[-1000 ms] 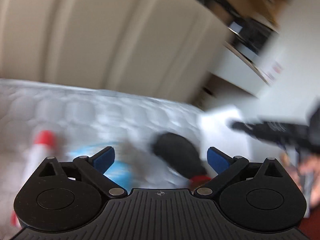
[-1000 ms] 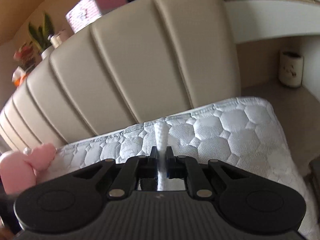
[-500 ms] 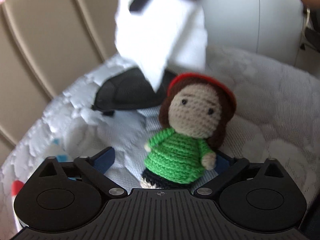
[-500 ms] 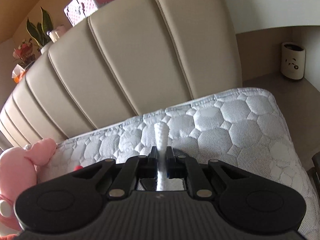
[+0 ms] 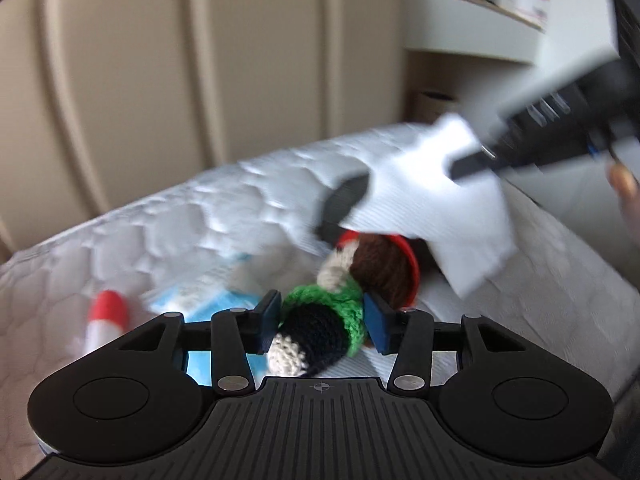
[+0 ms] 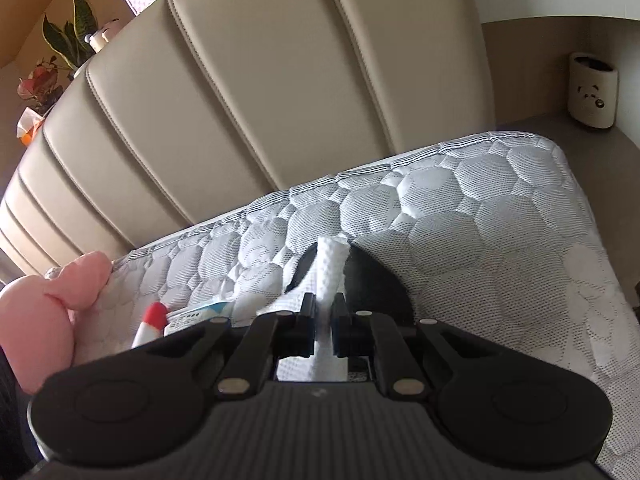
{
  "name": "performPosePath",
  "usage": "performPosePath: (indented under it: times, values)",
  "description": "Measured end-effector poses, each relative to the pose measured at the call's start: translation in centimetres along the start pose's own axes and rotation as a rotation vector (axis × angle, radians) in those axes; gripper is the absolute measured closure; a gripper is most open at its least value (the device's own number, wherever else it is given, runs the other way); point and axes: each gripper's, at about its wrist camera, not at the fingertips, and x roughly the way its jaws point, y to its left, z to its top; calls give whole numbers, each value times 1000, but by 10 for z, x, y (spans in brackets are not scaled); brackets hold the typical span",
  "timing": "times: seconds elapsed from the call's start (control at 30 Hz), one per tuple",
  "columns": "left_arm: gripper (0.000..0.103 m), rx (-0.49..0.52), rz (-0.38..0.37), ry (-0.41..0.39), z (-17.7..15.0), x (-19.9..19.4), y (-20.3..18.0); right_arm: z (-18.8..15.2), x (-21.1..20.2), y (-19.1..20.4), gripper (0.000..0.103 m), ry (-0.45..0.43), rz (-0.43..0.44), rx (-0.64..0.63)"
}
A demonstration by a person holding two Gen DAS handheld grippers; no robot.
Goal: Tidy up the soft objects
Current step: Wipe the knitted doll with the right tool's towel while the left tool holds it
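Blue-padded fingers (image 5: 271,316) of the left gripper (image 5: 322,320) closing on the crochet doll (image 5: 340,304); doll's green-sweatered waist and dark skirt sit between the pads, both pads against the yarn. Doll lies tilted, cream legs toward the camera at 6 o'clock, brown hair and red hat out at 1 o'clock. Frame motion-blurred.

Right gripper (image 6: 323,322) narrow, nearly closed, pinching a fold of white textured cloth (image 6: 330,268); cloth stands up between the fingers toward 12 o'clock. In the left wrist view the same cloth (image 5: 436,196) hangs as a white sheet at 1 to 2 o'clock, above the doll's head, with the right gripper (image 5: 480,160) reaching in from 2 o'clock.

Dark oval item (image 6: 376,280) on the quilted mattress (image 6: 480,216), just behind the cloth; what it is, cannot tell. Partly under the sheet in the left view (image 5: 344,200).

Pink plush (image 6: 44,312) at 9 o'clock in the right view, at the mattress edge. Red-capped white soft toy (image 6: 154,320) near it at 8 o'clock; also at 9 o'clock in the left view (image 5: 106,312). Blue-and-white packet (image 5: 208,296) between that toy and the doll, too blurred to read.

Beige padded headboard (image 6: 248,92) across 10 to 1 o'clock behind the mattress. Plant (image 6: 68,40) on the ledge at 10 o'clock. White panda-face cup (image 6: 594,96) at 2 o'clock, well apart from the mattress.
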Motion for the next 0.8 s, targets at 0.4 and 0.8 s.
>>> performPosePath:
  times: [0.4,0.8]
  values:
    - [49,-447,154,54,-1,4,94,-6,-2,8,94,4,-3,-28]
    - [6,589,237,-10,-20,68,-87,5,-9,-16,94,-52,-167,-18]
